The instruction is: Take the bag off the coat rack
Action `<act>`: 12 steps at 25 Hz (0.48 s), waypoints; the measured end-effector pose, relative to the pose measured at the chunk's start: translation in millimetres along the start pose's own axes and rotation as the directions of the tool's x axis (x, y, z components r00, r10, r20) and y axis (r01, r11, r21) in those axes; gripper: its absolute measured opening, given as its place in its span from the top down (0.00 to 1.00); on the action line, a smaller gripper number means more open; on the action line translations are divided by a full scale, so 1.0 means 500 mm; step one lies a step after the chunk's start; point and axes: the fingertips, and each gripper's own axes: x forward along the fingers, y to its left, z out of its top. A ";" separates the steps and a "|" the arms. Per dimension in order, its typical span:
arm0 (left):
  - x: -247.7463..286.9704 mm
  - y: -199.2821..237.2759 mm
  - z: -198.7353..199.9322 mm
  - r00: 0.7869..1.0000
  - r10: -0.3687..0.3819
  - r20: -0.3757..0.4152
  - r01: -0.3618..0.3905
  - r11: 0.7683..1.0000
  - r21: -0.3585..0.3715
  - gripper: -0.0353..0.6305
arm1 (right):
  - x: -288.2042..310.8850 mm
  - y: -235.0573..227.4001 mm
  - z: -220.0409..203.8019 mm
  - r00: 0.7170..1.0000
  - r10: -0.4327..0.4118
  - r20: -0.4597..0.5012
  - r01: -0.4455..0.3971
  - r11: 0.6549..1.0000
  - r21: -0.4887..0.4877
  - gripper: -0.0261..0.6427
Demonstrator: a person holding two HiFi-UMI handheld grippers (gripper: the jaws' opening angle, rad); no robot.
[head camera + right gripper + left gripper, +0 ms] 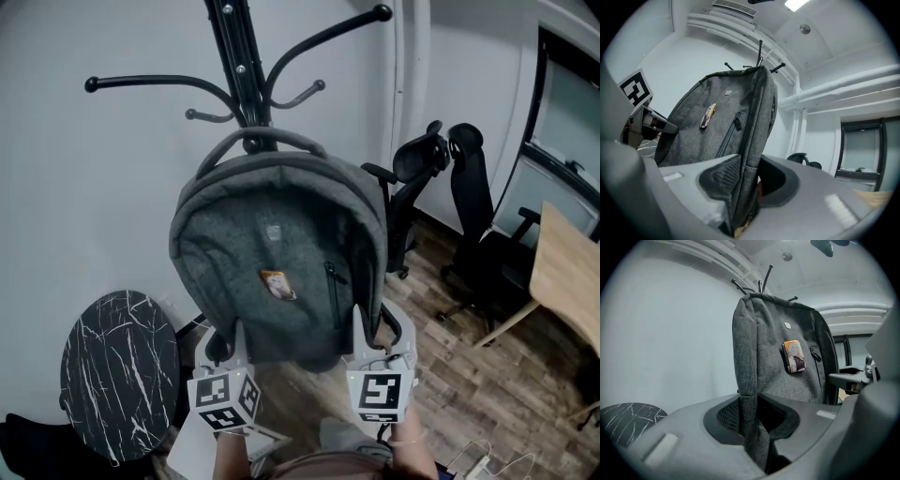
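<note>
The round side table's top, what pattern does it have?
The round side table is black with white marble-like veins, clearest in the head view.

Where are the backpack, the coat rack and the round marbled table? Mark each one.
backpack (pixel 281 234): head view, on its grey front panel.
coat rack (pixel 238 56): head view, on the black centre pole.
round marbled table (pixel 117 375): head view, on its bare black top.

Office interior. 2 black swivel chairs (pixel 473 225) at centre right, a wooden desk (pixel 567 272) at the right edge, plank floor (pixel 487 375) below, a dark-framed window (pixel 562 103) upper right, and a coat rack (pixel 239 66) against the white wall (pixel 94 187) at top.
</note>
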 end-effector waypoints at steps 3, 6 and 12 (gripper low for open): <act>-0.022 0.000 0.007 1.000 0.008 0.007 -0.008 1.000 0.004 0.83 | -0.022 0.000 0.009 1.000 -0.005 0.008 0.005 1.000 0.000 0.79; -0.045 -0.003 0.007 1.000 0.007 0.005 -0.007 1.000 0.007 0.83 | -0.045 0.004 0.015 1.000 -0.008 0.010 0.008 1.000 0.000 0.79; -0.089 -0.015 0.010 1.000 0.004 0.013 -0.004 1.000 0.004 0.83 | -0.090 0.001 0.036 0.999 -0.018 0.032 0.019 1.000 -0.015 0.80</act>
